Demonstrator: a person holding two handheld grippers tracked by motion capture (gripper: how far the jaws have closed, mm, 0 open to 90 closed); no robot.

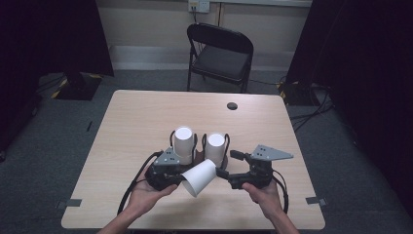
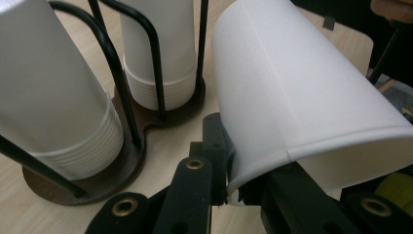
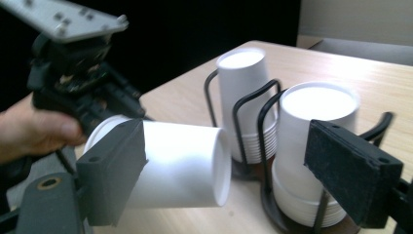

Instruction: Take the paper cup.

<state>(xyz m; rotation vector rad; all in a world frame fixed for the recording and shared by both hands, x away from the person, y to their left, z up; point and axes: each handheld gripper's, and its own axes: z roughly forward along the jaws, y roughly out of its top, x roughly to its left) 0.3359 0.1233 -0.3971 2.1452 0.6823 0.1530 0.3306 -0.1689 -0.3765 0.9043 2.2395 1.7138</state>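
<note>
A: What is standing beyond the table [image 1: 141, 117]?
B: A black folding chair [image 1: 220, 56] is facing its far edge; a wall socket [image 1: 198, 5] is sitting above the chair.
A: And on the tabletop?
B: A round black cap [image 1: 232, 106] is lying near the far edge.
A: The surroundings?
B: Dark curtains [image 1: 48, 34] are hanging on both sides; cables [image 1: 311, 109] are trailing over the grey floor at right.

on my feed: cup holder [image 1: 198, 157] sits near table's [image 1: 146, 122] front centre, two cup stacks [image 1: 184, 144] side by side in it. loose cup [image 1: 198, 177] lies tilted just before it, between left gripper [image 1: 176, 176] and right gripper [image 1: 225, 168]. chair [image 1: 220, 56] behind table.
</note>
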